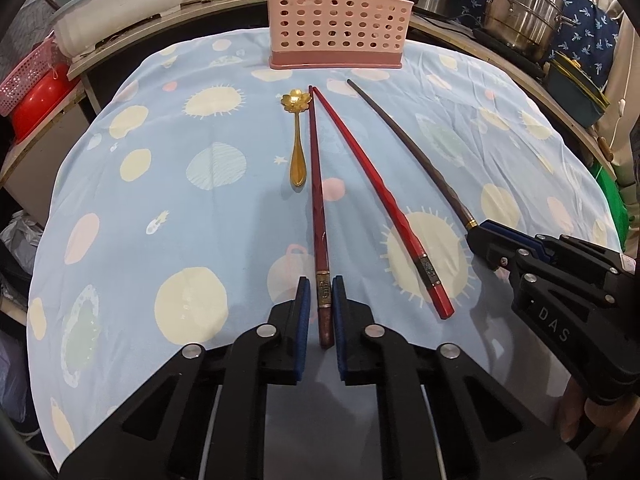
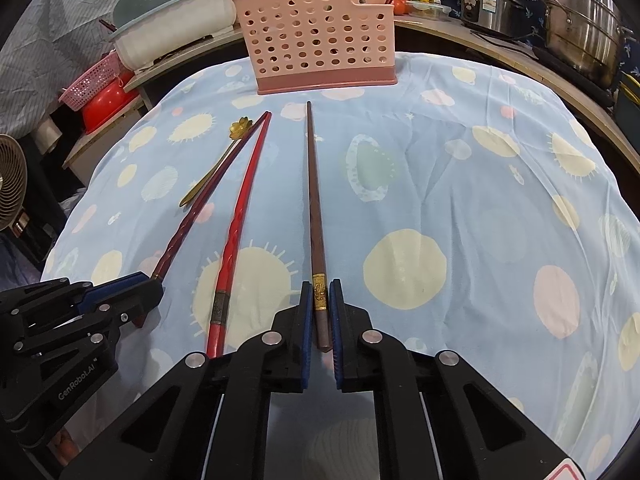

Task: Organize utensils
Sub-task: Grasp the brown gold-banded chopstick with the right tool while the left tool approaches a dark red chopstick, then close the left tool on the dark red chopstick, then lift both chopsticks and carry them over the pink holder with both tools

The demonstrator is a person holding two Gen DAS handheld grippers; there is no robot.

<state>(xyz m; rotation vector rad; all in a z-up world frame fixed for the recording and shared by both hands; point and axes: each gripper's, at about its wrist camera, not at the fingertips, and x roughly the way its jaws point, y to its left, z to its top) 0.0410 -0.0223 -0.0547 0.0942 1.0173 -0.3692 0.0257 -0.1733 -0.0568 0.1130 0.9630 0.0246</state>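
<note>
Left gripper [image 1: 321, 312] sits lowest in its own view, its 2 blue pads [image 1: 304, 312] straddling the butt end of the dark red chopstick [image 1: 318, 208], level with the metal band. A thin gap shows on each side of the stick, so the jaws are nearly together but I cannot confirm a firm pinch. Right gripper [image 2: 321, 308] is in the same posture on the brown chopstick [image 2: 314, 208]: pads flank the gold band, close in, contact not certain.

Findings on layout:
- Bright red chopstick [image 1: 376, 196] lies free on the blue patterned cloth [image 1: 160, 200], between the 2 attended sticks; its tip meets the dark red tip at the far end
- Gold flower spoon [image 1: 297, 140] lies just beside the dark red stick, on its left
- Pink perforated holder [image 1: 336, 20] stands upright at the far edge of the cloth, well apart from both grippers

Assessment: the step in hand is securing 1 stick per gripper before transfer to the holder

Recommendations:
- Close fully on the banded section, where the shaft is thickest, and confirm no slip before lifting
- Raise the dark red stick straight up; a sideways drag would likely disturb the spoon and the touching red tip
- A grip this near the butt leaves a long free end, so expect droop and tilt the tip downward deliberately over the holder
</note>
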